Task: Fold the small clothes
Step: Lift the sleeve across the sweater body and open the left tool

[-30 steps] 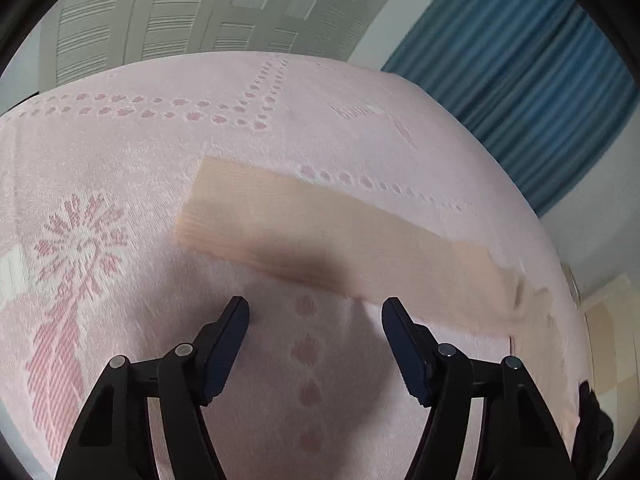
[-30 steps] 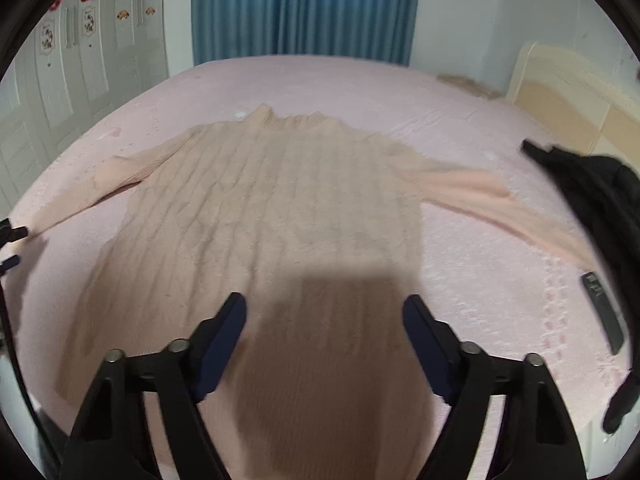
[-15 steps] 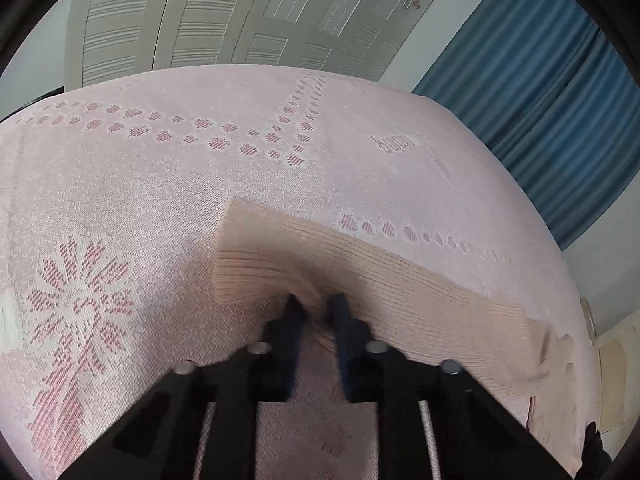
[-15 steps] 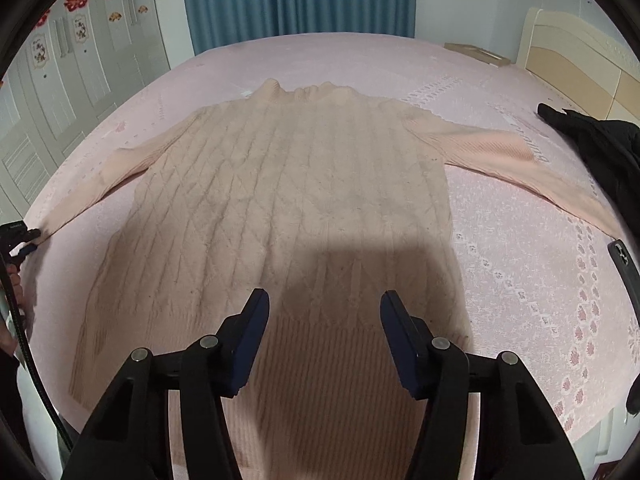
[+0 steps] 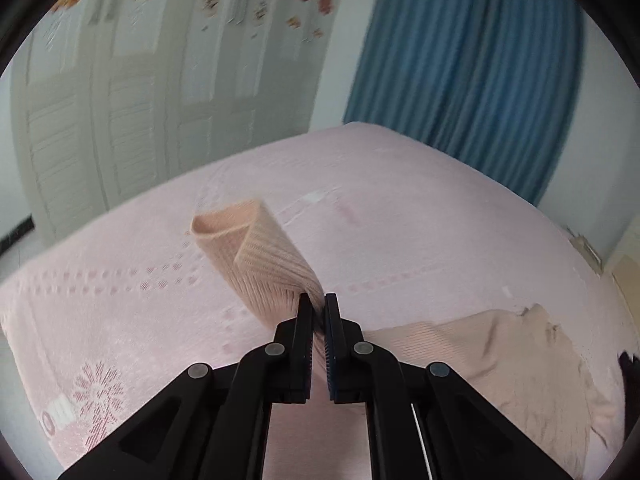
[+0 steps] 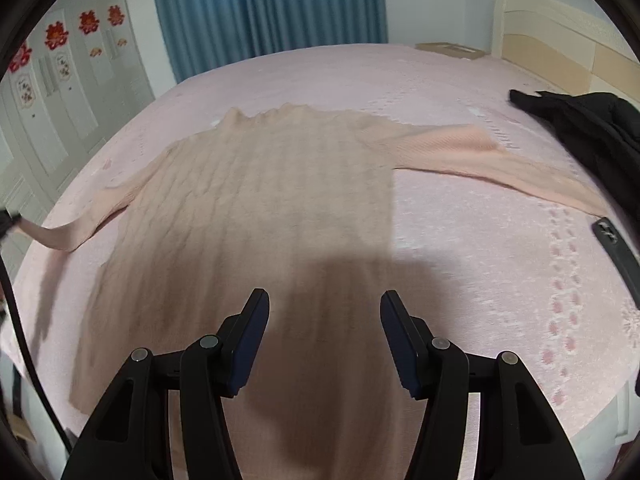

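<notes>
A peach knitted sweater [image 6: 256, 200] lies face up on the pink bedspread [image 6: 460, 248], neck toward the curtain, right sleeve [image 6: 500, 160] stretched out flat. My left gripper [image 5: 319, 304] is shut on the left sleeve [image 5: 260, 256] near its cuff and holds it raised above the bed; the cuff end curls up ahead of the jaws. In the right wrist view the lifted sleeve [image 6: 60, 236] runs to the left gripper [image 6: 8, 220] at the left edge. My right gripper [image 6: 324, 308] hovers open over the sweater's lower body, with nothing between its fingers.
A black garment [image 6: 580, 120] lies at the bed's right side, with a dark phone [image 6: 616, 244] below it. A blue curtain [image 6: 260, 12] and white wardrobe doors [image 5: 140, 100] stand beyond the bed. The headboard [image 6: 560, 36] is at the far right.
My left gripper closed on the left sleeve near the cuff and lifted it off the bed. The right gripper narrowed a little and shifted over the sweater's hem.
</notes>
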Motion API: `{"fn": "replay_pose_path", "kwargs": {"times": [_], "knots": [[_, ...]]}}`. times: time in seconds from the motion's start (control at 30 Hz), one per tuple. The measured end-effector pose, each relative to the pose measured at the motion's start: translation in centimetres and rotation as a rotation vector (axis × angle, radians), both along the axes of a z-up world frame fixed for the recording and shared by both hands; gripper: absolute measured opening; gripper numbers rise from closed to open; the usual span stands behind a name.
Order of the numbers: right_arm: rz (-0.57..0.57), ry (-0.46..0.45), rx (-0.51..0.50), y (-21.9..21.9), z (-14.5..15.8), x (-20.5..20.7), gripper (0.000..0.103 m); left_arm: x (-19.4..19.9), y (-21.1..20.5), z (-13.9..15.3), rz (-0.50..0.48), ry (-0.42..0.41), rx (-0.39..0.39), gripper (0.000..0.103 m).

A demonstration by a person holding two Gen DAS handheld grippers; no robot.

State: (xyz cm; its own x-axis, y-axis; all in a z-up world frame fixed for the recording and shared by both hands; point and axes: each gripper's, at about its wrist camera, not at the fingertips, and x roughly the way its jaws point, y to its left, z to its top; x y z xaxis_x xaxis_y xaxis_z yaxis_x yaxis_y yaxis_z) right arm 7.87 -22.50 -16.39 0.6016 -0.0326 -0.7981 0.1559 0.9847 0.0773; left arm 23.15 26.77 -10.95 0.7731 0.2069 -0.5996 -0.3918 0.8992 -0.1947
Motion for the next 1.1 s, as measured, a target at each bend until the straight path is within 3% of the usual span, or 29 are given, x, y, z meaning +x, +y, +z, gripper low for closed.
{"fn": "replay_pose_path", "kwargs": {"times": [0.2, 0.4, 0.53, 0.7, 0.77, 0.87, 1.03, 1.1], "knots": [[-0.044, -0.035, 0.032, -3.4, 0.4, -1.1, 0.057, 2.8, -10.8, 5.4, -0.162, -0.042, 0.134, 0.005], [-0.089, -0.028, 0.034, -8.3, 0.4, -0.9, 0.057, 5.2, -25.1, 8.2, -0.377, -0.074, 0.239, 0.005], [-0.138, -0.036, 0.067, -12.1, 0.4, -1.4, 0.057, 5.9, -34.5, 7.1, -0.503, -0.069, 0.270, 0.005], [-0.129, -0.073, 0.126, -14.7, 0.2, -2.6, 0.057, 6.6, -44.0, 1.6, -0.609, 0.036, 0.277, 0.006], [-0.117, -0.077, 0.136, -15.2, 0.2, -3.0, 0.057, 6.6, -46.2, -0.9, -0.679, 0.112, 0.193, 0.009], [-0.106, -0.088, 0.127, -15.6, -0.1, -3.3, 0.057, 6.1, -46.4, -3.1, -0.726, 0.207, 0.081, 0.025], [-0.051, -0.082, 0.140, -14.7, -1.2, -2.3, 0.057, 5.1, -43.0, -3.2, -0.657, 0.179, 0.115, 0.045], [-0.037, -0.086, 0.131, -14.1, -1.6, -1.8, 0.057, 5.1, -39.0, -3.1, -0.592, 0.175, 0.128, 0.057]]}}
